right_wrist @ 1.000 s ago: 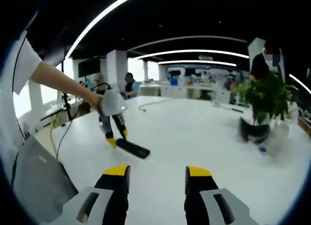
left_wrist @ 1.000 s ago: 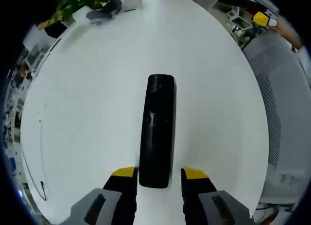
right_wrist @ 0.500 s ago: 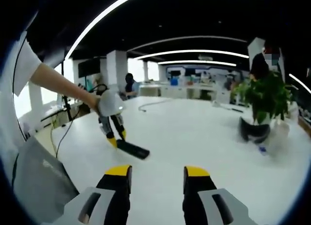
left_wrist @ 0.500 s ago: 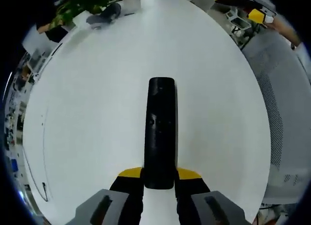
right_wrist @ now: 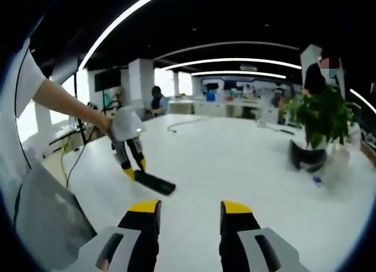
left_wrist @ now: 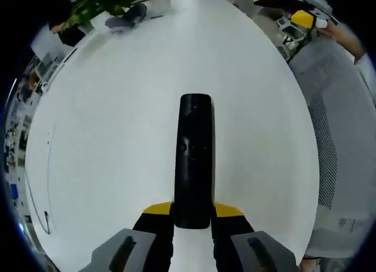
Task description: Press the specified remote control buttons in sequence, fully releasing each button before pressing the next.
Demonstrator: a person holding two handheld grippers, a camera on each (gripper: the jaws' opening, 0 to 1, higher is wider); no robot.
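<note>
The remote control (left_wrist: 192,160) is a long, slim black bar with rounded ends and a glossy top. It lies flat on the white surface (left_wrist: 106,137), with faint buttons just showing near its middle and its far end. In the left gripper view its near end sits clamped between the yellow tips of the left tongs (left_wrist: 192,210). In the right gripper view the remote control (right_wrist: 154,182) runs away from those tongs across the surface.

A leafy potted plant (right_wrist: 322,122) stands on the white table (right_wrist: 235,160) beside a dark headset (right_wrist: 306,157).
</note>
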